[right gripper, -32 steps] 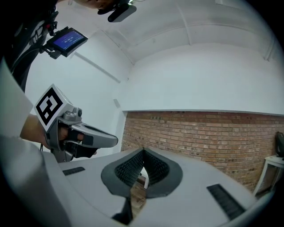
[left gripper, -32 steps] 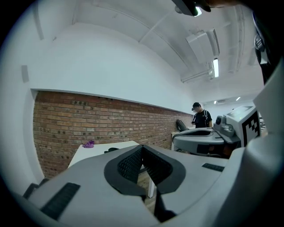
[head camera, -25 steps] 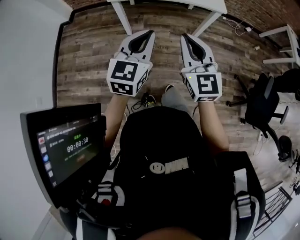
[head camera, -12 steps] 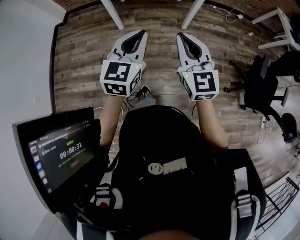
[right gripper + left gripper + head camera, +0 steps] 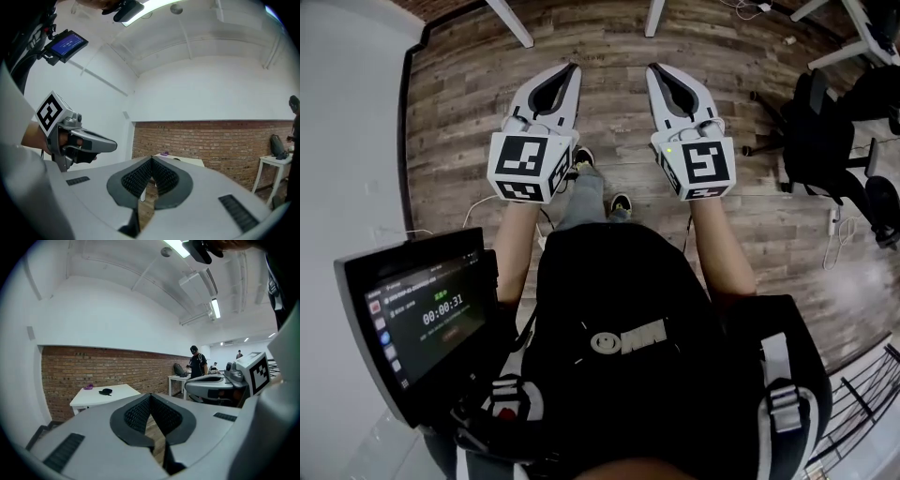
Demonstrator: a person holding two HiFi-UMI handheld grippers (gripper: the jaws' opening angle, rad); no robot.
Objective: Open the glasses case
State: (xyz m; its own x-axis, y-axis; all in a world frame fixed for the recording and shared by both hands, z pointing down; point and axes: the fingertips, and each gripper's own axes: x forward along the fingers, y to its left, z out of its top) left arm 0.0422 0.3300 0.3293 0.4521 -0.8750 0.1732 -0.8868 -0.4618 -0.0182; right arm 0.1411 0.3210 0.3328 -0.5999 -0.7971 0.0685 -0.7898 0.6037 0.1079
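Small dark thing (image 5: 106, 391) on the far white table (image 5: 93, 399), perhaps a case, too small for certainty.

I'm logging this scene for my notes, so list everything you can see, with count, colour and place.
floor: one, brown wood, below
brick wall: one, red-brown, far side
table: one, white, by the brick wall
black thing: one, on the table
purple thing: one, on the table
office chair: one, black, right
screen: one, black, lower left
chest pack: one, black, centre
bystander: one, dark clothes, far back
left gripper, right gripper: two, white, shut, empty
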